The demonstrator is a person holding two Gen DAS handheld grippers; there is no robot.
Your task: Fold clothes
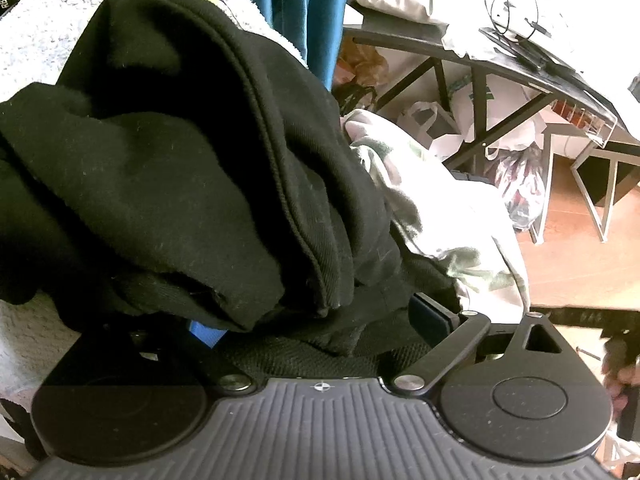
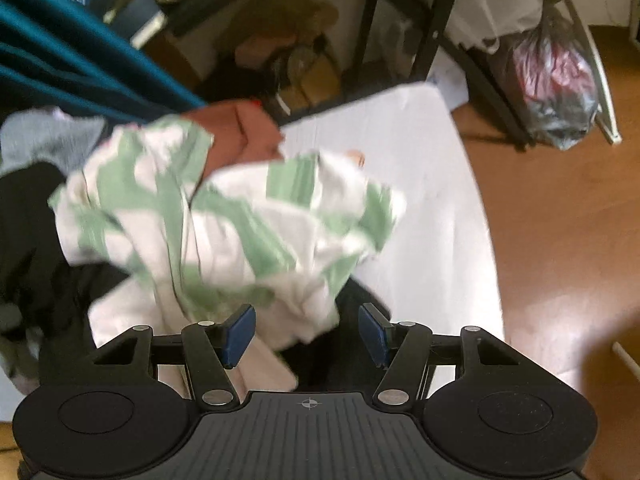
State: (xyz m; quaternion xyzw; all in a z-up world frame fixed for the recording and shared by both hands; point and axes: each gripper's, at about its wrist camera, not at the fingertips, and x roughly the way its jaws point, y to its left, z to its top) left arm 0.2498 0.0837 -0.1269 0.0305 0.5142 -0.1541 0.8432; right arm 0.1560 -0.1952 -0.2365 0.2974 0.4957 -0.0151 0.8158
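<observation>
A black garment (image 1: 180, 160) lies bunched over my left gripper (image 1: 318, 324) and fills the gap between its fingers. It hides most of the left pad, while the right pad (image 1: 430, 316) shows, and the jaws stand wide apart. Beside the black garment lies a white and green patterned garment (image 1: 420, 208). In the right wrist view this patterned garment (image 2: 224, 220) is blurred and lies crumpled on a white surface (image 2: 432, 200). Its near edge hangs between the fingers of my right gripper (image 2: 307, 332), which is open. A rust-coloured cloth (image 2: 244, 132) lies behind it.
A pale fluffy towel (image 1: 40, 48) lies under the black garment, with more black cloth (image 2: 32, 240) at the left. Teal fabric (image 2: 60, 60) hangs behind. A black-framed table (image 1: 480, 92) with clutter, plastic bags (image 2: 556, 80) and wooden floor (image 2: 560, 220) are to the right.
</observation>
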